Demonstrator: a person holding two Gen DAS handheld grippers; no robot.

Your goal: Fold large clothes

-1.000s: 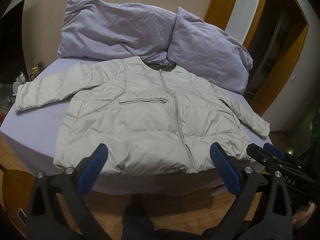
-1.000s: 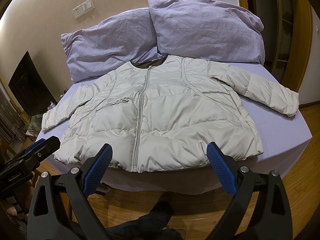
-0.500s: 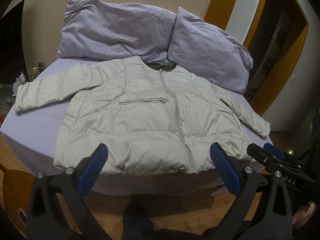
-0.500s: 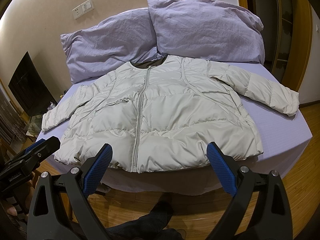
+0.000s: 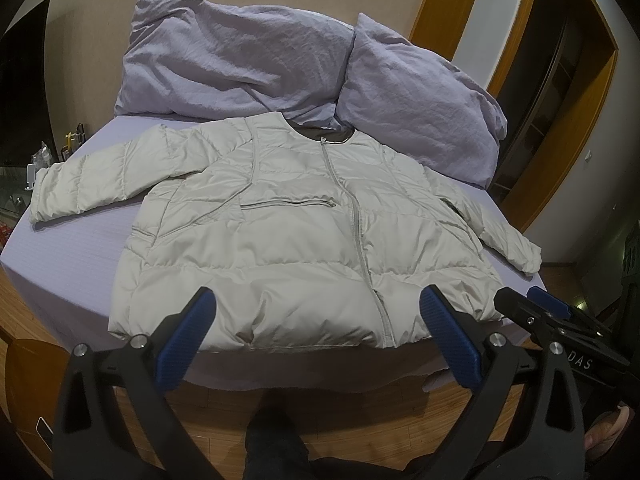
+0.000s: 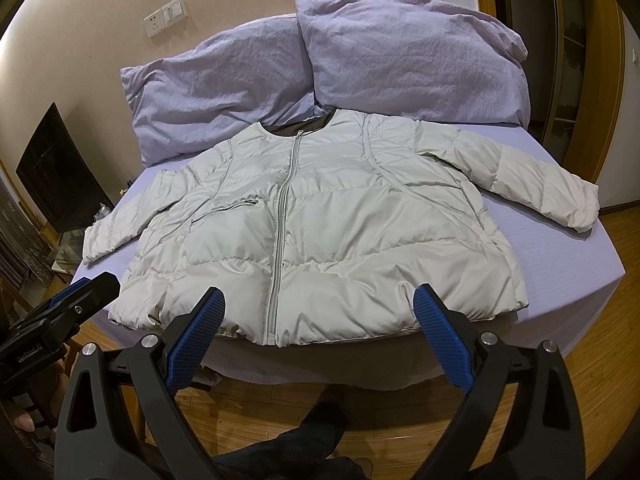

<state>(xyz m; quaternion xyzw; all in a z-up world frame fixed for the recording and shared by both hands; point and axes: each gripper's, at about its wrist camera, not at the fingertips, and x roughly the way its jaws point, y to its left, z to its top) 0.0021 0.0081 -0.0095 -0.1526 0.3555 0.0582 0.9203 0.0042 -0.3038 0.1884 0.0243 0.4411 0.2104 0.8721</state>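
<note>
pale grey quilted fabric fills the middle of both views: a puffer jacket [image 5: 304,236] lies flat and face up on a bed [image 5: 72,256] with a lilac sheet, zipped shut, collar toward the far pillows [image 5: 240,60] and hem at the near edge. both sleeves are spread out to the sides.

the left tongs [image 5: 318,328] hang just short of the hem, near its left half, their blue pads [image 5: 186,340] wide apart and holding nothing. the right tongs [image 6: 316,328] hang the same way near the hem's right half, also spread wide and empty.

the left view shows the left sleeve [image 5: 96,176] in full, its cuff near the bed's left edge, and a chest pocket zip lying across the front; the right sleeve is foreshortened there. the right view shows the right sleeve [image 6: 532,184] in full, reaching toward the bed's right edge. each view catches the other tongs at its side. a dark trouser leg [image 6: 304,436] shows over the wooden floor [image 6: 592,364] below.
</note>
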